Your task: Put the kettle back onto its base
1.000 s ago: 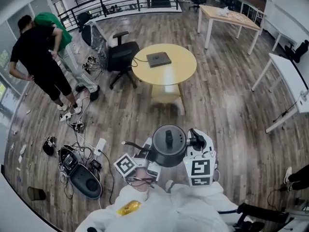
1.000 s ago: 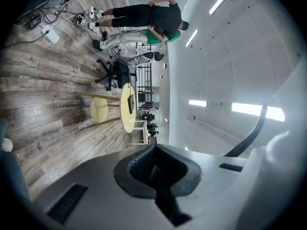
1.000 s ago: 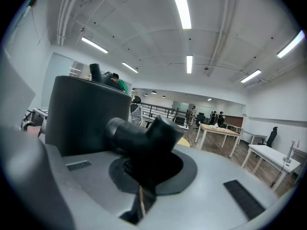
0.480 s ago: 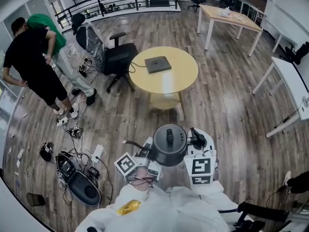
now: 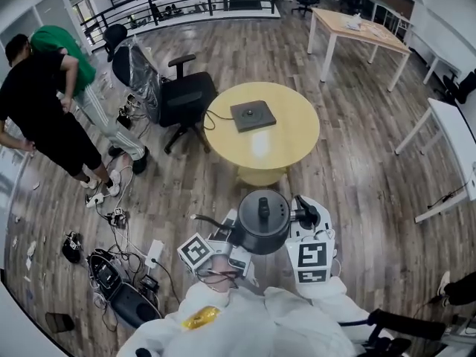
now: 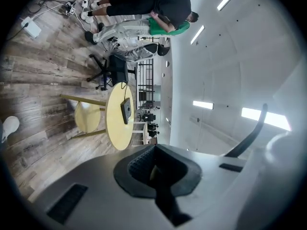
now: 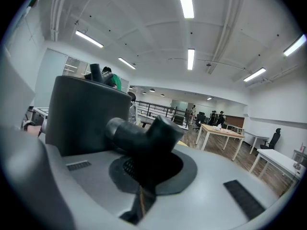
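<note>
Near, the right gripper point(image 5: 303, 217) grasps the dark grey metal kettle point(image 5: 260, 223) by its handle point(image 7: 139, 134); the left gripper point(image 5: 225, 238), clenched, sits at its left. The dark square base point(image 5: 253, 115) lies farther, on the round yellow table point(image 5: 291, 146).

A black office chair point(image 5: 186, 95) stands just left of the round table point(image 5: 290, 146). Two people point(image 5: 43, 99) stand farther left of it.

One kettle point(image 5: 260, 225), one base point(image 5: 252, 115), one round table point(image 5: 290, 143), two grippers point(image 5: 227, 236) point(image 5: 303, 216), apparently two bystanders point(image 5: 41, 103) point(image 5: 74, 47).
</note>
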A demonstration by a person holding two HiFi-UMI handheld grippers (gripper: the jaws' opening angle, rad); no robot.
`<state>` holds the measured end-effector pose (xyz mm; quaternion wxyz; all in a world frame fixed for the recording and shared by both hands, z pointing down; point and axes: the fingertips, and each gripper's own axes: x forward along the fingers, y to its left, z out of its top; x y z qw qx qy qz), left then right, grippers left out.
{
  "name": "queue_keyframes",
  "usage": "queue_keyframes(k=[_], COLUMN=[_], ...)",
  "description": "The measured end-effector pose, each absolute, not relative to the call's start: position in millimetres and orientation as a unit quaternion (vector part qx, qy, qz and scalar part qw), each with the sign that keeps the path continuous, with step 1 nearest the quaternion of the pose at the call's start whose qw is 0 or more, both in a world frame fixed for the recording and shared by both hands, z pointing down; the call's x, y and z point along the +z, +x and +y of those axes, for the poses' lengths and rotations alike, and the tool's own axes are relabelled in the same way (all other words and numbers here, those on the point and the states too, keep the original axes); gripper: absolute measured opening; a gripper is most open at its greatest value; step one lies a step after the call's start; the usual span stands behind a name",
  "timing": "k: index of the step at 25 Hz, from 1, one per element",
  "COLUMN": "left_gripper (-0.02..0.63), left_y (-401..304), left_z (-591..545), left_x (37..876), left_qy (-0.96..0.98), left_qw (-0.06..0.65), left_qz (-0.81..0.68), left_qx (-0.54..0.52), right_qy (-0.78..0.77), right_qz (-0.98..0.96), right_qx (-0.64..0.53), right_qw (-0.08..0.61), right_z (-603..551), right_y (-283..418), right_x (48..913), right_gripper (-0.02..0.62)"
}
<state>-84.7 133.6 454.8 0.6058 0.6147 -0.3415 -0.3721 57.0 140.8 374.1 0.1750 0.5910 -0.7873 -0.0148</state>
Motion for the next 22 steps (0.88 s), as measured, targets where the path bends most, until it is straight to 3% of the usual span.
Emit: queue_keyframes(k=[22], left_gripper=[-0.005], left_y=[-113.0], left_z=[-65.2], left_x=[459.7], left_qy=[0.614], left_qw=[0.618], left_qz=[-0.332], left_qx=[-0.361], right_qy=[0.611], right_qz=[-0.771], right_qx=[-0.010], right_qw=[0.179], right_z=[-55.0], right_y=[29.0], right_x=[376.7], right_gripper=[0.012])
